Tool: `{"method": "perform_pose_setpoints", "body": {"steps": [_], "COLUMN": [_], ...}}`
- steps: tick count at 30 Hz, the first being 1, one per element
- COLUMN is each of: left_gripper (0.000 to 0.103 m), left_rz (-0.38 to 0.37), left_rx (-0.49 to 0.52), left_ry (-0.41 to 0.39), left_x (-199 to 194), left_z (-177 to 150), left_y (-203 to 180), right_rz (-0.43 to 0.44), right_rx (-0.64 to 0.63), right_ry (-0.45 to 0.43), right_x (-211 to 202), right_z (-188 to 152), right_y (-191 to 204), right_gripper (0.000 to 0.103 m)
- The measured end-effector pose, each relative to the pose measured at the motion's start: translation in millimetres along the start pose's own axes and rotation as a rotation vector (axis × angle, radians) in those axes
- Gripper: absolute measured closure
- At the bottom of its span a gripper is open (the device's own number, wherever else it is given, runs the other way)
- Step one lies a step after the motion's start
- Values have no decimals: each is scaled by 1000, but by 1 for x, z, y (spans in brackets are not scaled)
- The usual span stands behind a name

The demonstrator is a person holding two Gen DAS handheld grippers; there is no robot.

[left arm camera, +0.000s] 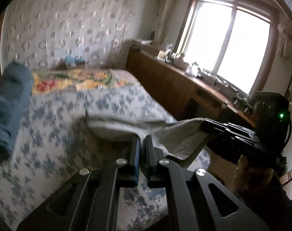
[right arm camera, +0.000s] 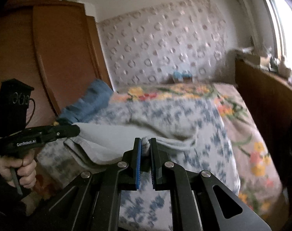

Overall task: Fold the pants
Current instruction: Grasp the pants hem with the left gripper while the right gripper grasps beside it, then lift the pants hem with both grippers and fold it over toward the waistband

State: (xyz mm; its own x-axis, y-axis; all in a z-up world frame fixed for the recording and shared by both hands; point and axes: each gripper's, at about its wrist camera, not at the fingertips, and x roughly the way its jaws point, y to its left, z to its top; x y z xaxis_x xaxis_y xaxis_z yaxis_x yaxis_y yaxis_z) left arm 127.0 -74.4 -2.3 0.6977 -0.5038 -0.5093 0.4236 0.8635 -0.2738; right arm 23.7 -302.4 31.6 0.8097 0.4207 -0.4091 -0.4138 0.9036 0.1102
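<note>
Grey pants (right arm camera: 115, 144): right tool (right arm camera: 145, 146) pinches fabric.

pants (right arm camera: 111, 144) on bed (right arm camera: 184, 115), cabinet (left arm camera: 165, 77) right, headboard (right arm camera: 165, 48) behind

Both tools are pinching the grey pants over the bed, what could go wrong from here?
1. The right tool grips only a small bunch of the pants; a tug might pull it free.
2. The left tool also pinches near an edge, so the pants may sag and fold unevenly.
3. The trailing cloth could drag and rumple the bedspread.
</note>
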Motion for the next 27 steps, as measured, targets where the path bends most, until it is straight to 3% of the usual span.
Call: {"method": "perform_pose_setpoints", "body": {"steps": [11, 19, 24, 27], "left_gripper": [98, 98, 98, 97], "left_rz": [33, 162, 235, 254], "left_rx": [49, 53, 86, 78], "left_ry": [-147, -165, -214, -204], "left_x": [-60, -37, -31, -31], "left_z": [68, 115, 147, 144], "left_y": [11, 53, 64, 70], "right_rz": [38, 8, -33, -19], "right_rx": [-128, -199, -225, -234], "right_ry": [-114, -61, -84, -82], "right_x": [-22, 41, 66, 79], "right_z": [74, 106, 140, 143], "right_y": [39, 50, 58, 62], "right_gripper": [95, 96, 96, 96]}}
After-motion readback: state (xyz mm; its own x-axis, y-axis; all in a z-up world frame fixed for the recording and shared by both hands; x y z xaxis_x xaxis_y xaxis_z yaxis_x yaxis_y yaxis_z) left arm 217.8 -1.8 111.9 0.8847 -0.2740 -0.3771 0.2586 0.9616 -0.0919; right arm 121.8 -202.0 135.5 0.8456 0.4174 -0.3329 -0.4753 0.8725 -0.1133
